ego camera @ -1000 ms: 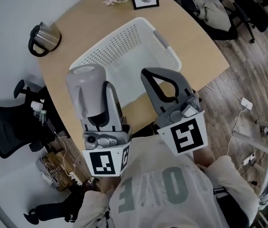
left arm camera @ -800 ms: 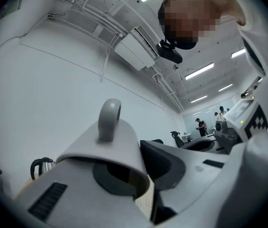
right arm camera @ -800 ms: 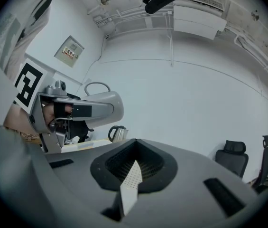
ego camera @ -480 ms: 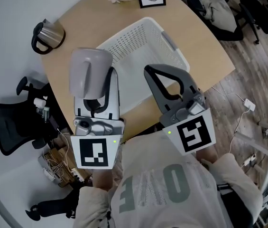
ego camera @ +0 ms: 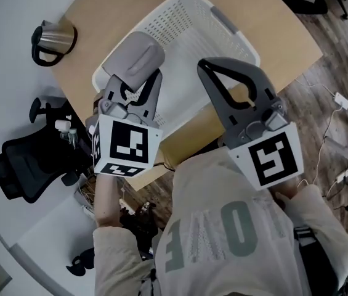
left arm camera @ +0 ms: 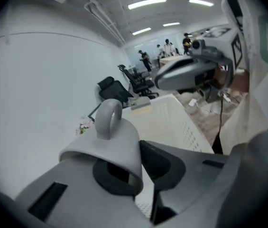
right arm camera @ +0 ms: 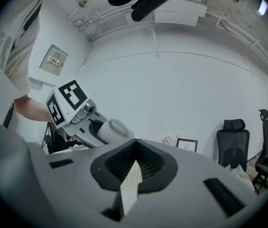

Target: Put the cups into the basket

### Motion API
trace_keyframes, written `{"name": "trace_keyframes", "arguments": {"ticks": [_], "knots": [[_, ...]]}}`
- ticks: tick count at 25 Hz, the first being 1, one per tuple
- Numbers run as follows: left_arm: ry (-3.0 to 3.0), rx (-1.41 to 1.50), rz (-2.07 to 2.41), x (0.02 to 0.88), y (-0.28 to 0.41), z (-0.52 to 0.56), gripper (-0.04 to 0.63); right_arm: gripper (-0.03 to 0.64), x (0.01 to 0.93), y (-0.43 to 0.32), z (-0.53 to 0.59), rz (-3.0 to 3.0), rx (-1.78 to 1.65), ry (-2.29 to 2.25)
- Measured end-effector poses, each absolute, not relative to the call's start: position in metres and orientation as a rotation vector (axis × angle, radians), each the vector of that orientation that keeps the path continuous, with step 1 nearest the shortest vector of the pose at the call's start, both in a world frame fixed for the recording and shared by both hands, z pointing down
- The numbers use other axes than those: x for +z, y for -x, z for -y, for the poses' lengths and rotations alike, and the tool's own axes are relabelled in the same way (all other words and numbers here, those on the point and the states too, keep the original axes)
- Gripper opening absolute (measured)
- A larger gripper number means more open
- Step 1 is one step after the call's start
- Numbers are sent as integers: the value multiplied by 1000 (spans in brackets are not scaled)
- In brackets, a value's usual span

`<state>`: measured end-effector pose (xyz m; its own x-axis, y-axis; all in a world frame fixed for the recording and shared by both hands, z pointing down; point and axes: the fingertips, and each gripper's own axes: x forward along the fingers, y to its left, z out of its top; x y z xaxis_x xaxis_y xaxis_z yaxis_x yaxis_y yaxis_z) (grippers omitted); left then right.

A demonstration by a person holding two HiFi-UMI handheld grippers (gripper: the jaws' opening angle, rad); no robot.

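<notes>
Quick headcount from what I can see:

- 1 grey cup
- 1 white basket
- 1 wooden bench
- 1 metal jug with a black handle
- 2 claws: the left claw and the right claw
- 2 marker cubes, 1 per claw
- 1 black office chair in the head view; the right gripper view shows 2 chairs
- 1 framed picture
- 1 bunch of flowers

The people way at the back of the left gripper view are too small to count properly.
</notes>
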<state>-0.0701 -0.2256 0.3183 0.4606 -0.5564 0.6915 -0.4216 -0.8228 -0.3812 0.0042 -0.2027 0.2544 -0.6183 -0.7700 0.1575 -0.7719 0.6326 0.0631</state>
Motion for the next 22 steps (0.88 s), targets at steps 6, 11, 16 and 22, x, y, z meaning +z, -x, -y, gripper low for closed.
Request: {"name": "trace_keyframes", "arguments": {"ticks": [6, 11, 16, 22], "knots": [[2375, -1701, -374, 403, 71, 233, 48, -3, 277, -22, 214, 2637, 122, -1355], [2179, -1878, -55, 465, 69, 228, 48, -3, 289, -40, 226, 2576, 164, -1439], [2067, -2093, 264, 507, 76, 205, 48, -3, 291, -59, 233, 2580, 231, -1519], [1961, -2198, 350, 539, 87, 204, 48, -3, 287, -65, 235, 2628, 286, -1564]]}}
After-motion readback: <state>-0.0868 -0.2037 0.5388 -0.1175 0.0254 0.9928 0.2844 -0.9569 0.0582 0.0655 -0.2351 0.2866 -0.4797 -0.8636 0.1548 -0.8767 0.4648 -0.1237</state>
